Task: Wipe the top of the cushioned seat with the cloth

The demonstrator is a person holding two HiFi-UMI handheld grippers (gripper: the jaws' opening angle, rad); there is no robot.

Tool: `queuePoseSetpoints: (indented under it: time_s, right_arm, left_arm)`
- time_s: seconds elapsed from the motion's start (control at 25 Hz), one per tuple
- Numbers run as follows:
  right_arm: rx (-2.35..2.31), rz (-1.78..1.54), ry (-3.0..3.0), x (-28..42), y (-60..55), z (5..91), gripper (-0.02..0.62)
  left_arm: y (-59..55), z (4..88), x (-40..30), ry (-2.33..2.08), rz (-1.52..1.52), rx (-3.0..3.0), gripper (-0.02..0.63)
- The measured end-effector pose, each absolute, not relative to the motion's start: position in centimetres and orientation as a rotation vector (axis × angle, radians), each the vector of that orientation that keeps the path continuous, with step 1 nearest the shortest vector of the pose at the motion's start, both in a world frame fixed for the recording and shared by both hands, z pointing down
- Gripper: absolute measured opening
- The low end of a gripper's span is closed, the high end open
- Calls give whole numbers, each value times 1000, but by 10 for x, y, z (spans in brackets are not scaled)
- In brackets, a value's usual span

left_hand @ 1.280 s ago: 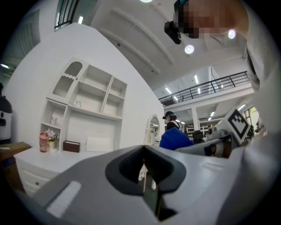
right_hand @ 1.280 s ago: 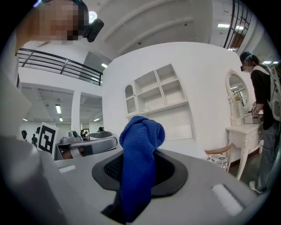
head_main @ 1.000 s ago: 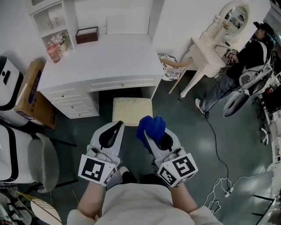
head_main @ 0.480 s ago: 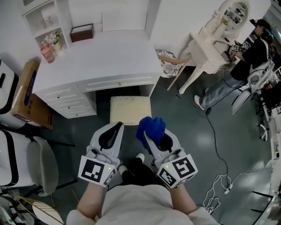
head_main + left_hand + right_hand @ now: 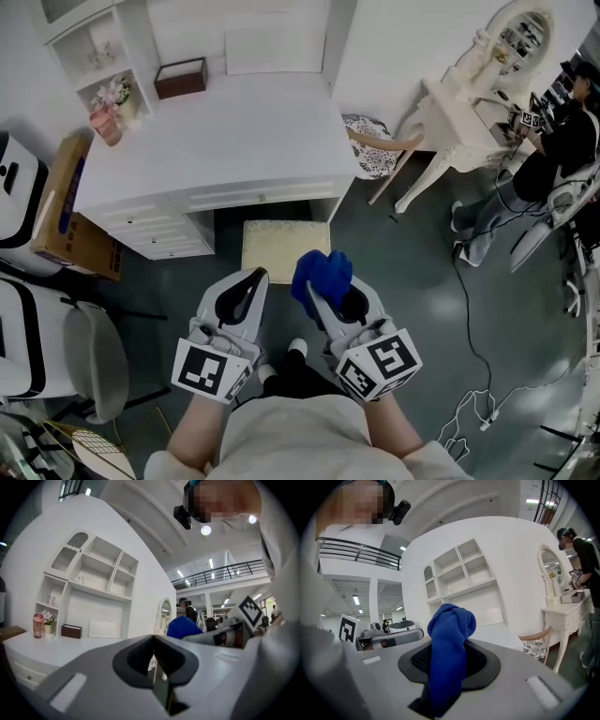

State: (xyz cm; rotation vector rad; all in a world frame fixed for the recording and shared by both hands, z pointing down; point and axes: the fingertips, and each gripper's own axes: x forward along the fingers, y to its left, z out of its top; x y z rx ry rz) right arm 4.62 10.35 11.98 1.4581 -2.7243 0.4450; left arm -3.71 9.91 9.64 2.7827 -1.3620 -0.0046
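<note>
Blue cloth [image 5: 322,275] stands bunched in a knot above the right gripper [image 5: 325,292], pinched by its lower part only. That is the first risk, as I judge it: pressed on the seat [image 5: 285,246], the loose knot may fold over or drag out of the jaws, so that hard plastic rubs the cushion instead of fabric.

The second risk is reach. In the head view the seat lies at 12 o'clock from both grippers, well apart from them and lower. Its far edge is tucked against the front of the desk [image 5: 216,131]. A stroke carried too far toward 12 could knock the gripper on the drawers, and the far strip of cushion may go unwiped unless the seat is drawn out. A light seat may also slide under the push, with nothing holding it.

The right jaws are pressed onto the cloth; the right gripper view shows the fabric rising from between them and filling the gap. The left gripper [image 5: 255,279] hangs at 9 o'clock of the right one, just beside it. Its jaws are pressed together with nothing between them, and it touches nothing. Wiping has not begun.
</note>
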Motion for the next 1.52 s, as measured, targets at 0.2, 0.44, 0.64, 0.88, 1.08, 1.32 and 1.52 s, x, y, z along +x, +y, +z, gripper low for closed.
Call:
queuePoseSetpoints:
  time_s: [0.2,0.44,0.64,0.88,1.08,1.32,1.52]
  right_arm:
    - [1403,450,-2747,52,73,121,127]
    - [1338,475,-2770,63,47,128,127]
    - [1302,501,-2790,61,35,135,127]
    - [1256,534,-2789,48,27,142,127]
    - [1276,541,-2772,32,15,149,127]
    - [1339,547,-2737,13,-5,152,127]
    - [1401,562,-2687,-4,-26,161,129]
  left_arm:
    - [70,97,-33,-1425,7,2757,-2]
    - [49,97,-28,-1518,15,2718,-2]
    - [43,104,-34,-1569,44,2687,-2]
    - [34,106,-42,-1591,53,2671,-2]
    - [23,115,-57,-1563,64,2676,-2]
    - [-1,118,-77,-1501,48,2701,-2]
    - [-24,127,-96,-1436,73,2732,-2]
